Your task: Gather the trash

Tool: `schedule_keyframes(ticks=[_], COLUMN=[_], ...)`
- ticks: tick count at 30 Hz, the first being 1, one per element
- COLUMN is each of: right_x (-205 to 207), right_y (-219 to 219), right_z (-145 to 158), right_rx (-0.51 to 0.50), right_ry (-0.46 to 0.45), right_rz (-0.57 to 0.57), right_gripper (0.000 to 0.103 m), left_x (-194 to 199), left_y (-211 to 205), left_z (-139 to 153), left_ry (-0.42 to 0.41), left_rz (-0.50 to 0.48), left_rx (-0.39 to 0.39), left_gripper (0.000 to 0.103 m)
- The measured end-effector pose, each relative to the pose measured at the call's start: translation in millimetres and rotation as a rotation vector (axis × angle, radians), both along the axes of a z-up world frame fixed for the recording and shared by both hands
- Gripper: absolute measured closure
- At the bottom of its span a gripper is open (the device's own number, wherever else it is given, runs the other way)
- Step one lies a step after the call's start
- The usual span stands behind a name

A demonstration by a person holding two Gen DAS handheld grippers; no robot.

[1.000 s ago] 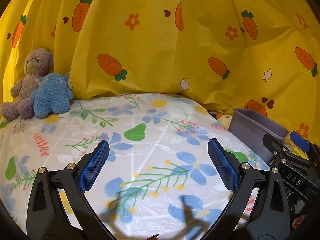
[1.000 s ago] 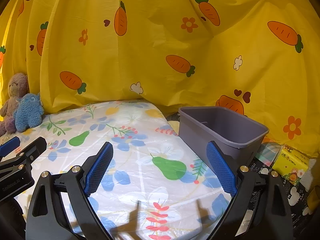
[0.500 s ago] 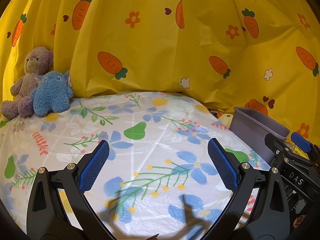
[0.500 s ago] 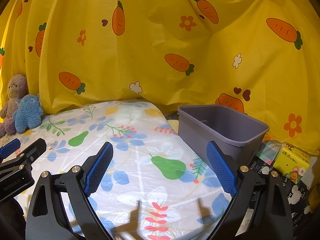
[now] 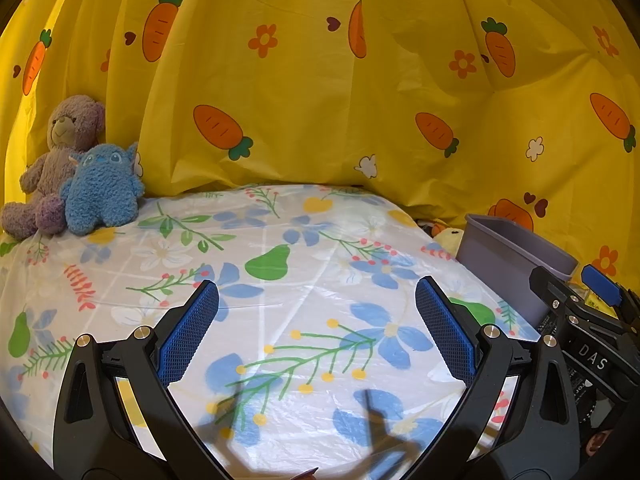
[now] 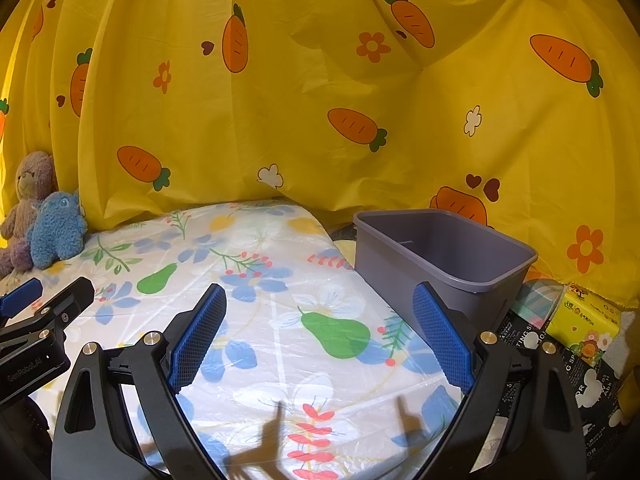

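Note:
A grey plastic bin (image 6: 444, 252) stands just off the right edge of the floral-covered table (image 6: 256, 280); it also shows in the left wrist view (image 5: 508, 252). It looks empty inside as far as I can see. My left gripper (image 5: 318, 332) is open and empty above the floral cover (image 5: 280, 300). My right gripper (image 6: 320, 340) is open and empty above the table's right part, to the left of the bin. No loose trash shows on the cover.
A purple teddy bear (image 5: 52, 160) and a blue plush toy (image 5: 100, 188) sit at the table's back left. A yellow carrot-print curtain (image 5: 320, 80) hangs behind. A yellow tissue pack (image 6: 588, 320) and dark printed packaging (image 6: 580, 376) lie right of the bin. A yellow plush (image 5: 450, 238) lies beside the bin.
Both views have shifted only slightly, the right one a little toward the bin. Both grippers stay open and empty.

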State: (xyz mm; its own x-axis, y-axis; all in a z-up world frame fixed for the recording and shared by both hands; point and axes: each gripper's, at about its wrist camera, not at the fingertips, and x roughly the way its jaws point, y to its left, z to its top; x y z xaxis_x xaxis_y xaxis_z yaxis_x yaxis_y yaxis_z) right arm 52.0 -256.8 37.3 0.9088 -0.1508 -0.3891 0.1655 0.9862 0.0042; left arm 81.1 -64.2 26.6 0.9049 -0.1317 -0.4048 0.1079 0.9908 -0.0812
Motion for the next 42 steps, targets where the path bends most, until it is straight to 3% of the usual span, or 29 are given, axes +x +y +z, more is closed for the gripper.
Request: schedule_keyframes(ticks=[42], right_x=[-1.5], right_y=[0.8], right_z=[1.0], right_rx=[0.005], right_ry=[-0.006], right_rz=[-0.006], right_gripper=[0.012], left_x=[-0.4], left_y=[-10.5], left_z=[1.5], left_ry=[-0.001], left_rz=[-0.011], left_rx=[0.004], left_gripper=[0.006])
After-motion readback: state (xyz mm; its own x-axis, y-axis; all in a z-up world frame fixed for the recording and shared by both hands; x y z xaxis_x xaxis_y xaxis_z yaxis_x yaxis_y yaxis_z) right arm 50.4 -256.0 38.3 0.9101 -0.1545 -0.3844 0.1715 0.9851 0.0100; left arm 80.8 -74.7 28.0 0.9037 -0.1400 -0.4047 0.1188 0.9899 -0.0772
